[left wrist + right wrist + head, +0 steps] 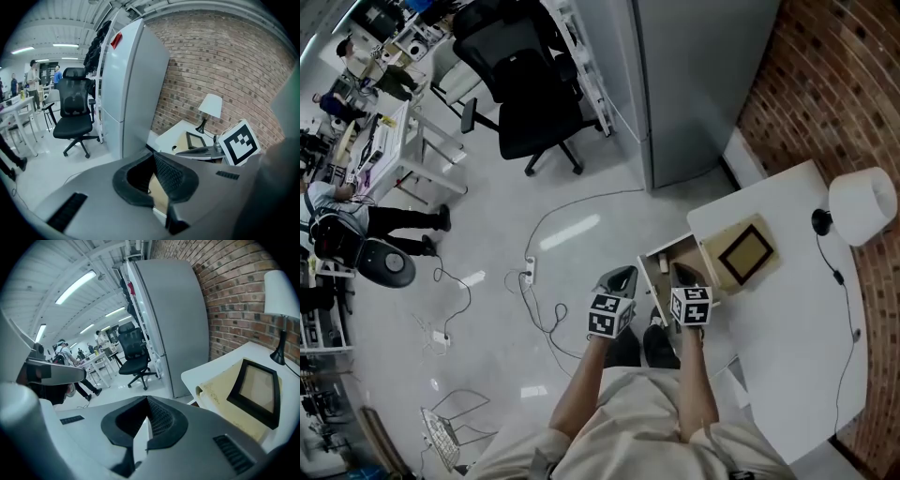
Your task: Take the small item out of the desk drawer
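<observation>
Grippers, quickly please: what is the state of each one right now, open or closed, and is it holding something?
Left gripper: closed, holding nothing.
Right gripper: closed, holding nothing.

White desk point(797, 319), red brick wall point(825, 75) (mottled)

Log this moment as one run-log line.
desk drawer: open | right tongs: shut, empty, over drawer | left tongs: shut, empty, beside drawer | small item: not seen
</observation>
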